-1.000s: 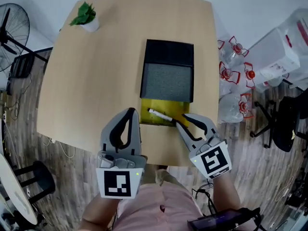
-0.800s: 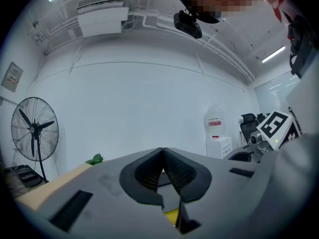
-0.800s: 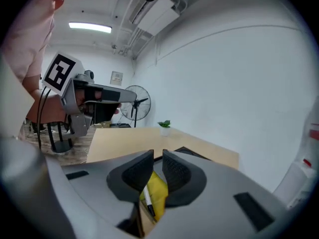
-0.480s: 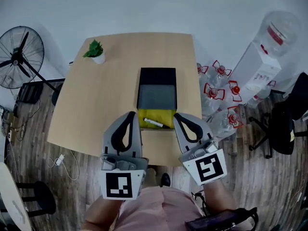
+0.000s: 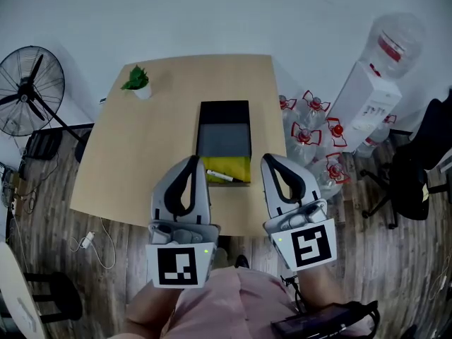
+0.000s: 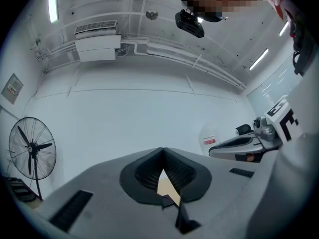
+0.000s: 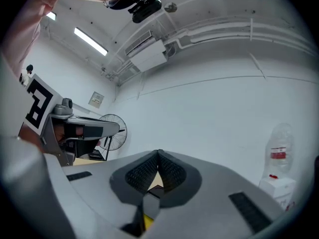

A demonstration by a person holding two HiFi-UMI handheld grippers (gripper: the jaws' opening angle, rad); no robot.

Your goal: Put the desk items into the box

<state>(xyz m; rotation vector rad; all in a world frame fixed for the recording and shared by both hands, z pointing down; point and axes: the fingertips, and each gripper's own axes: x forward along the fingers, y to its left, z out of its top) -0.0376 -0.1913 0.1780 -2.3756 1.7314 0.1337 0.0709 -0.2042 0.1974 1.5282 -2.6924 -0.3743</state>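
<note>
Light wooden table (image 5: 134, 154) standing by white wall, fan (image 5: 28, 94) at L. Black box (image 5: 224, 111) lying at table centre. Yellow pad (image 5: 236, 167) at box near end, white pen (image 5: 219, 176) lying on it. In or beside box, cannot tell. Both prob. light. Pen stiff, likely rolling, so pinching mid-barrel. Pad thin, taking by edge. L gripper (image 5: 189, 162) & R gripper (image 5: 270, 159) hovering over near table edge, jaws pressed together, holding nothing. No print readable.

Box (image 5: 224, 129) sits in the middle of the table (image 5: 141, 154), pen (image 5: 219, 176) at its near end. Plant (image 5: 138, 81) on the far-left corner, fan (image 5: 28, 94) off left, bottles (image 5: 311, 136) floor-side right.
</note>
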